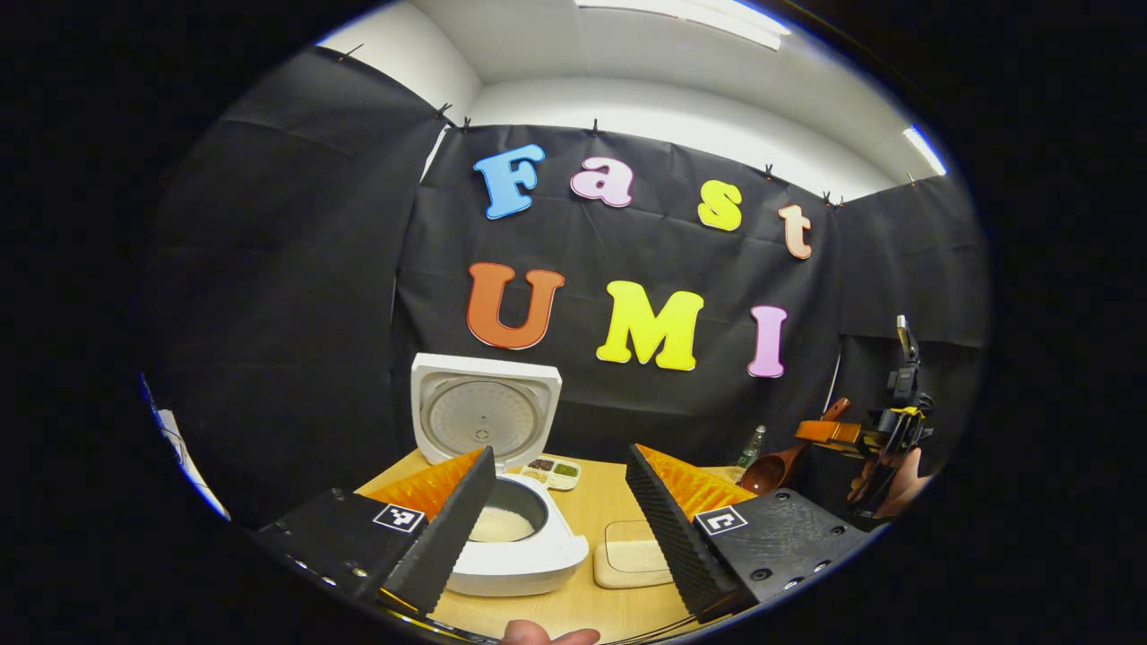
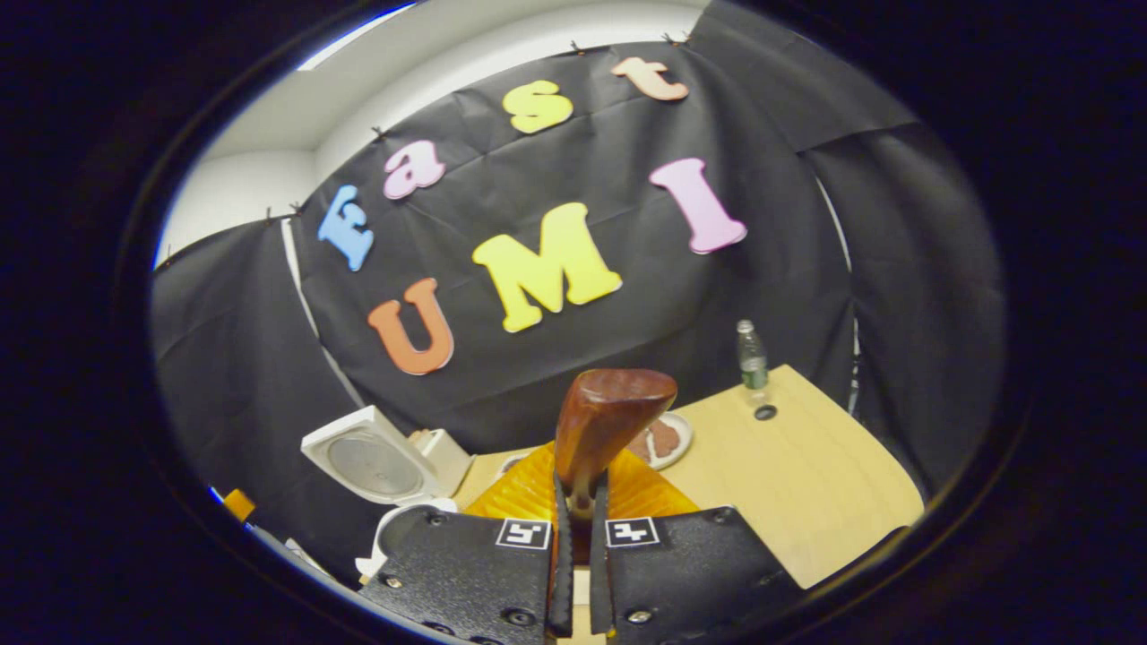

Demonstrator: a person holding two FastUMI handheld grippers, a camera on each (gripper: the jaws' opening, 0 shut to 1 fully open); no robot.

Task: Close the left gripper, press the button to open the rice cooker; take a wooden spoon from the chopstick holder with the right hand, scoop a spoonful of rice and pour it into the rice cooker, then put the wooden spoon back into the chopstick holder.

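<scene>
right gripper view puts the wooden spoon [image 2: 602,421] dead centre, its handle pinched between both fingers of the right gripper [image 2: 579,528], bowl pointing far and up over the table [image 2: 806,484]. it looks stiff, light and smooth, so i'd judge a firm hold on the handle, close behind the bowl, stops it rolling. left gripper view: the left gripper [image 1: 560,511] hangs with its fingers spread wide, holding nothing, and between them sits the rice cooker [image 1: 515,546], lid [image 1: 484,412] up, pale rice in the pot. count now: one spoon, one cooker, one beige lidded box [image 1: 627,560] just right of it, one divided grain tray [image 1: 551,472] beyond, one bottle [image 2: 751,355] far right.
</scene>
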